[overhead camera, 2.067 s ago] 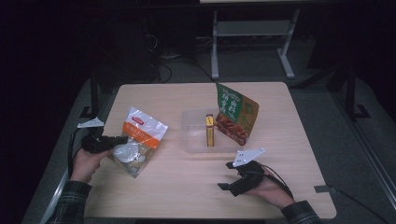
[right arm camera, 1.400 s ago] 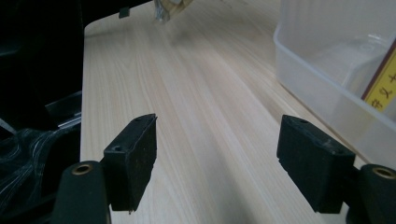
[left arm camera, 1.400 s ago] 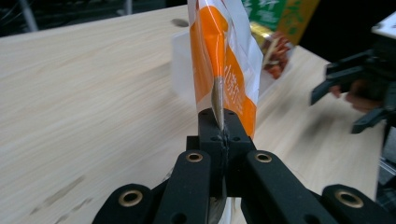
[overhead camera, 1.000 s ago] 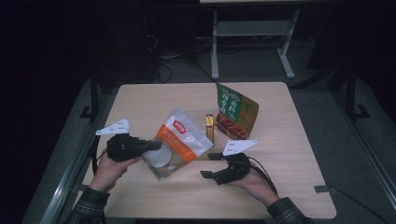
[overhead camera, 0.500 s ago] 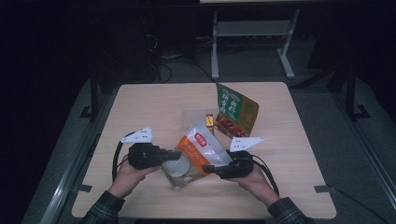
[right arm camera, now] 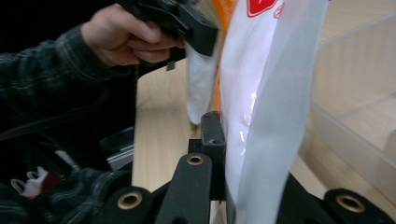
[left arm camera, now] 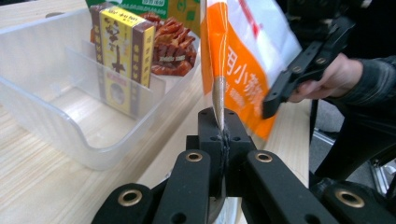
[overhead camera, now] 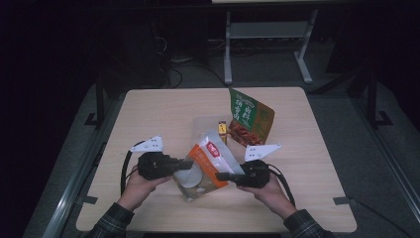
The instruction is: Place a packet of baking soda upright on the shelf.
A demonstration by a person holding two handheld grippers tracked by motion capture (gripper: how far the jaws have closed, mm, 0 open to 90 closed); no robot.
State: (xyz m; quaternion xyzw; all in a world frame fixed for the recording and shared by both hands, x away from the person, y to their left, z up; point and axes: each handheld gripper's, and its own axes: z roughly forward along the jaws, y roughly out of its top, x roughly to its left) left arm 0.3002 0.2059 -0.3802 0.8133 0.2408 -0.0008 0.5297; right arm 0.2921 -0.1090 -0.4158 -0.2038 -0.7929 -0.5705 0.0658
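Note:
An orange-and-white snack bag (overhead camera: 210,163) hangs above the table's front middle, between both hands. My left gripper (overhead camera: 187,163) is shut on its left edge; in the left gripper view the jaws (left arm camera: 220,133) pinch the bag's seam (left arm camera: 238,70). My right gripper (overhead camera: 223,175) has just been closing and now pinches the bag's right side. In the right gripper view the bag (right arm camera: 261,93) covers one jaw of the right gripper (right arm camera: 222,135). The left gripper (right arm camera: 201,37) shows beyond it.
A clear plastic bin (overhead camera: 203,124) with dividers stands behind the bag, holding an upright yellow-and-brown box (overhead camera: 223,130). A green snack bag (overhead camera: 250,121) leans at its right. In the left gripper view the bin (left arm camera: 56,116) and box (left arm camera: 122,60) are close ahead.
The left gripper carried the bag from the table's left to the front middle. The right gripper came in from the right and closed on the bag's other side.

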